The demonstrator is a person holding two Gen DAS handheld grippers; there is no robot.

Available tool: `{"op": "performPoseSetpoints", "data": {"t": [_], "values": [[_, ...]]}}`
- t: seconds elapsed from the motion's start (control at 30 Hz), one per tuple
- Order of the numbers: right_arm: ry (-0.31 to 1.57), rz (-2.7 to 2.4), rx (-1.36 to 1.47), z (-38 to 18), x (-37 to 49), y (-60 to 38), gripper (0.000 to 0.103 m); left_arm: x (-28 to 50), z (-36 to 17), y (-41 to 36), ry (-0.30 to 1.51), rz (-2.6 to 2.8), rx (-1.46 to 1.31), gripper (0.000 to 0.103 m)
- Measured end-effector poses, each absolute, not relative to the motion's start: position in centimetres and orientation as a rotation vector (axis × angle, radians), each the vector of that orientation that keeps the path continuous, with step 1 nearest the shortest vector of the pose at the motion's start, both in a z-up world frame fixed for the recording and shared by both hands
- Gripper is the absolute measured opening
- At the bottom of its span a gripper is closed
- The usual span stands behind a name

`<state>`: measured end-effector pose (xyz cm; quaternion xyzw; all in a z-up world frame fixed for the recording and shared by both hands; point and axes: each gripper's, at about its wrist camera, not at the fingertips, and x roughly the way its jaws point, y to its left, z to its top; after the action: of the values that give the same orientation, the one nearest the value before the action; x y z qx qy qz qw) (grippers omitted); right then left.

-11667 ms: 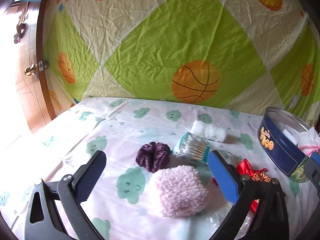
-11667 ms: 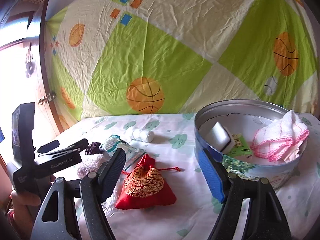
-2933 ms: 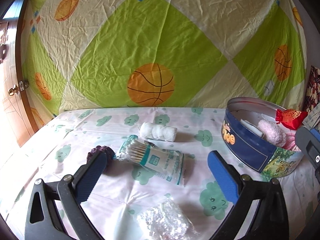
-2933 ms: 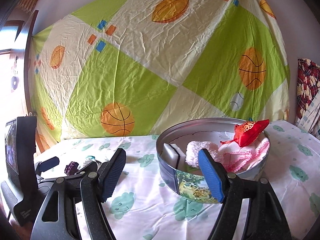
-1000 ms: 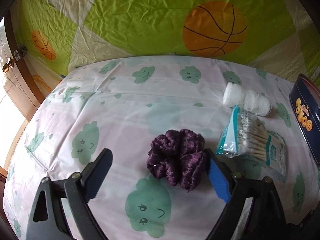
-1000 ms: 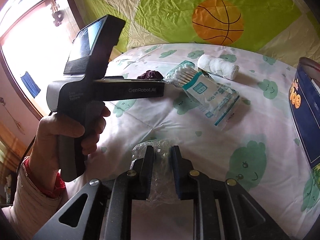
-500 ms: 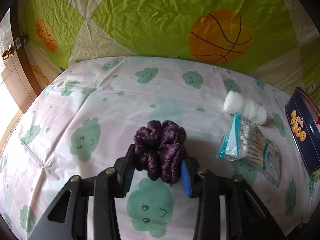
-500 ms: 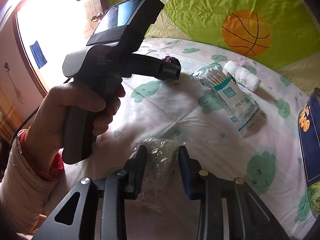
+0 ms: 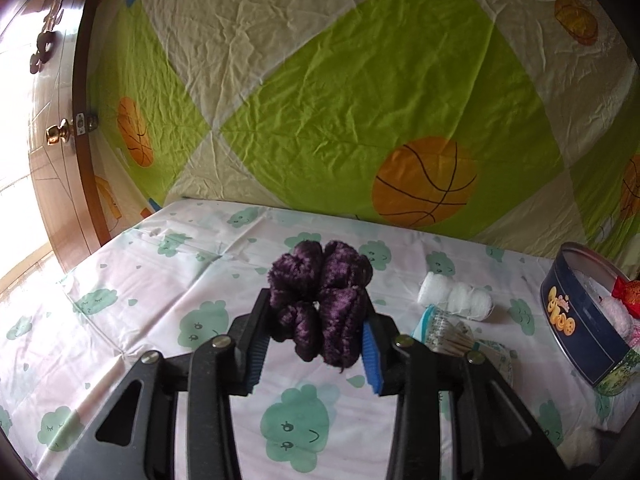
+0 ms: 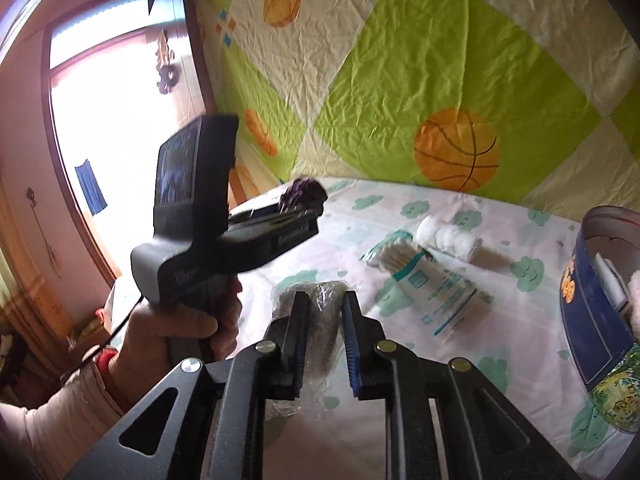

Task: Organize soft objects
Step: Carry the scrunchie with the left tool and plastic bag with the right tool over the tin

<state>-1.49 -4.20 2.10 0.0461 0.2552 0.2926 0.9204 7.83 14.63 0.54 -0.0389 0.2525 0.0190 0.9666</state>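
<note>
My left gripper (image 9: 316, 305) is shut on a fluffy purple scrunchie (image 9: 316, 272) and holds it above the cloud-print sheet. The right wrist view shows that gripper (image 10: 308, 204) in a person's hand, with the scrunchie (image 10: 302, 192) at its tip. My right gripper (image 10: 324, 300) has a crumpled clear plastic bag (image 10: 320, 336) between its pads. Its jaws are closing and they squeeze the bag, which is off the sheet. The blue round tin (image 9: 576, 332) stands at the right and holds a red pouch (image 9: 626, 292) and a pink fluffy thing (image 9: 620, 316).
A packet of cotton swabs (image 10: 432, 280) and a white gauze roll (image 10: 448, 238) lie on the sheet between the grippers and the tin (image 10: 592, 344). A basketball-print cloth hangs behind. A wooden door (image 9: 60, 160) is at the left.
The left gripper closed on the scrunchie and raised it off the sheet. The right gripper loosened, then squeezed the plastic bag again and lifted it. Both views tilted upward.
</note>
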Motion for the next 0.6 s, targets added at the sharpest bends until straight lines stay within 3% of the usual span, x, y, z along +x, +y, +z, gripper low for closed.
{"op": "performPoseSetpoints", "data": {"t": [0.27,0.6], "values": [[0.317,0.404,0.171,5.1,-2.4,-9.4,0.018,6.5,0.8,12.6,0.456,0.031,-0.059,0.039],[0.243,0.247,0.196,5.5,-3.0,-14.8,0.018,4.7,1.0,7.5,0.458,-0.006,-0.018,0.039]]}}
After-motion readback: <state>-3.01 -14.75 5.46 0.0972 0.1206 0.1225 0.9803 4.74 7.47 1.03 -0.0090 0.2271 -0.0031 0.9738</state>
